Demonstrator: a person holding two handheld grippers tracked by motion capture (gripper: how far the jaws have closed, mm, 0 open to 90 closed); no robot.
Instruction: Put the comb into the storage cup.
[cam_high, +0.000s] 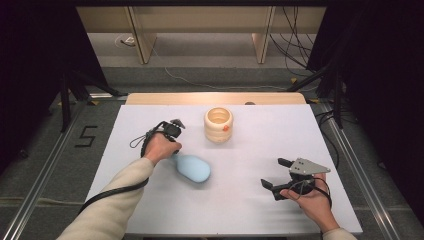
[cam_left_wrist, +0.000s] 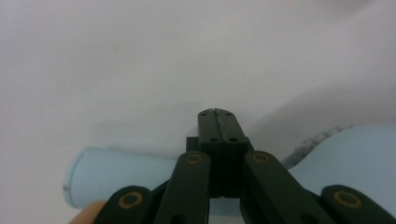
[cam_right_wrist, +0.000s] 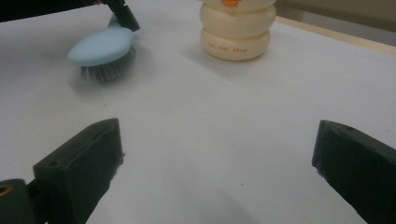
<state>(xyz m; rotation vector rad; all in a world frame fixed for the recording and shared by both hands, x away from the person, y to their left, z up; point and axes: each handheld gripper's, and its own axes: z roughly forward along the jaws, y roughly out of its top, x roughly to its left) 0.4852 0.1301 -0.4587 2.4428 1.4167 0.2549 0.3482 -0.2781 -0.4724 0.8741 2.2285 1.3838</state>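
Note:
A light blue brush (cam_high: 193, 168) lies bristles-down at the centre left of the white table, and its head (cam_right_wrist: 100, 46) sits far left in the right gripper view. My left gripper (cam_high: 174, 150) stands over the brush's handle end. Its jaws are shut tip against tip (cam_left_wrist: 218, 116) and cross in front of the handle (cam_left_wrist: 107, 170); whether they hold the brush is hidden. A cream ringed pot with an orange spot (cam_high: 218, 124) stands upright behind the brush. My right gripper (cam_high: 272, 172) rests open near the front right, with only bare table between its fingers (cam_right_wrist: 81, 168).
The white table sheet (cam_high: 250, 210) ends at a wooden strip (cam_high: 215, 98) at the back. Cables (cam_high: 295, 45) and dark stand legs (cam_high: 75, 90) lie on the floor around the table. A "5" (cam_high: 86, 136) is marked on the floor at left.

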